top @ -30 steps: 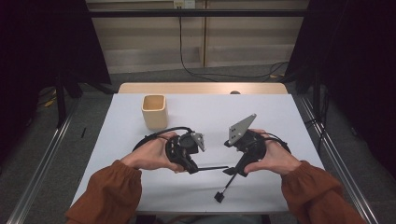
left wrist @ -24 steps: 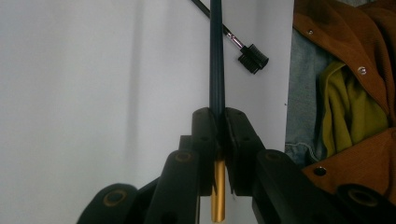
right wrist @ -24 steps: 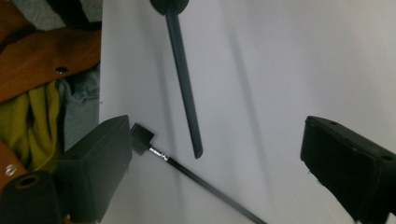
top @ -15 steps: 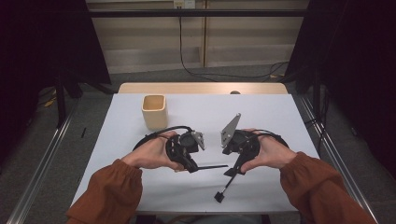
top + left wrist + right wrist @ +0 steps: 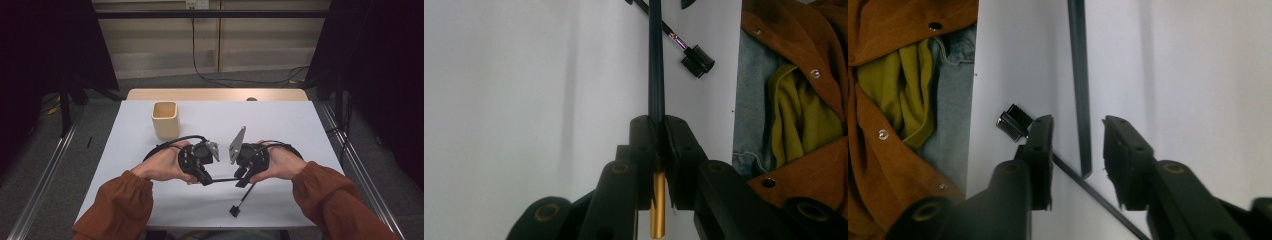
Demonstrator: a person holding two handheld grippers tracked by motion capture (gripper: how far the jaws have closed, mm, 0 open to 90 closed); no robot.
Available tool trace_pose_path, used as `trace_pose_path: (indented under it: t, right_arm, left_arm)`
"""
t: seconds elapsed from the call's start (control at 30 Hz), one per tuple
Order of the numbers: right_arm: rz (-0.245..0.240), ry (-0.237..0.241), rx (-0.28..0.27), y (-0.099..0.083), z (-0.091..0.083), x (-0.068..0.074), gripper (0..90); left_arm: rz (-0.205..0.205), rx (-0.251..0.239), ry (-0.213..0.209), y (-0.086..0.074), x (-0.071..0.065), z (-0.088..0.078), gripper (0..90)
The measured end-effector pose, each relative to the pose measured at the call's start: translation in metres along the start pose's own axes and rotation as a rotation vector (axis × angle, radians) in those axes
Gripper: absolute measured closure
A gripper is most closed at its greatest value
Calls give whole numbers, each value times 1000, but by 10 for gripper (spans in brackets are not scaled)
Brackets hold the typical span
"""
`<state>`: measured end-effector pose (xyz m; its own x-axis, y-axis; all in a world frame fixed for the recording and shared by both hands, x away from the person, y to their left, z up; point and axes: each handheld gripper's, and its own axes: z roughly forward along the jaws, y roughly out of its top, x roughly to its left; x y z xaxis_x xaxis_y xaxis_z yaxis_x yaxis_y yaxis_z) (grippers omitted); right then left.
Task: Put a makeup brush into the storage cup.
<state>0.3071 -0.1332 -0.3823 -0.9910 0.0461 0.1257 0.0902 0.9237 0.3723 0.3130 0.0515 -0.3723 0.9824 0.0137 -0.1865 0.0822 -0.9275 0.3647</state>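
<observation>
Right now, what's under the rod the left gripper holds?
Under the dark rod: bare white table, plus a second thin brush-tipped stick crossing beneath its far end. Where that stick runs behind the rod is covered. The left gripper is clamped on the rod.

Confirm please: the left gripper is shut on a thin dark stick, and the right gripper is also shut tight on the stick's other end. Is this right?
Not quite. The left gripper is shut on the thin dark stick, but the right gripper does not grip it yet. Its fingers have just been closing, and the right gripper view shows the stick's end between them with gaps on both sides.
</observation>
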Motion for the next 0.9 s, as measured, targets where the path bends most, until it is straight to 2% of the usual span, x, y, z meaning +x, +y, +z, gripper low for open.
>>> trace_pose_path:
  t: [0.03,0.1,0.17,0.23,0.4,0.43,0.5,0.53,0.63,0.73,0.9]
  right_arm:
    - [1,-2,-4,0,0,0,697]
    - [-5,-1,-10,1,1,0,720]
    - [-1,18,12,2,3,1,746]
    - [-3,9,7,2,5,1,767]
    - [-2,27,19,3,7,1,841]
    - [-15,33,14,2,8,1,850]
    - [-16,28,14,2,10,1,855]
    - [-19,30,15,2,10,1,857]
    - [-17,24,15,1,10,2,858]
    - [-24,24,10,0,11,2,859]
    - [-8,37,8,-2,10,1,860]
  left_arm:
    - [-15,-11,1,0,-1,0,835]
    - [-18,-19,2,0,0,0,835]
    - [-16,-19,0,0,0,0,835]
    - [-12,-22,-6,-1,0,0,835]
    - [-8,-21,-20,-1,0,1,835]
    - [-4,-20,-17,-1,0,1,835]
    - [4,-11,-20,-2,0,2,835]
    - [-7,-21,-20,-2,0,3,835]
    - [-5,-25,-23,-3,0,3,834]
    - [17,-22,-21,-2,1,3,834]
    - [-2,-38,-32,-3,2,4,833]
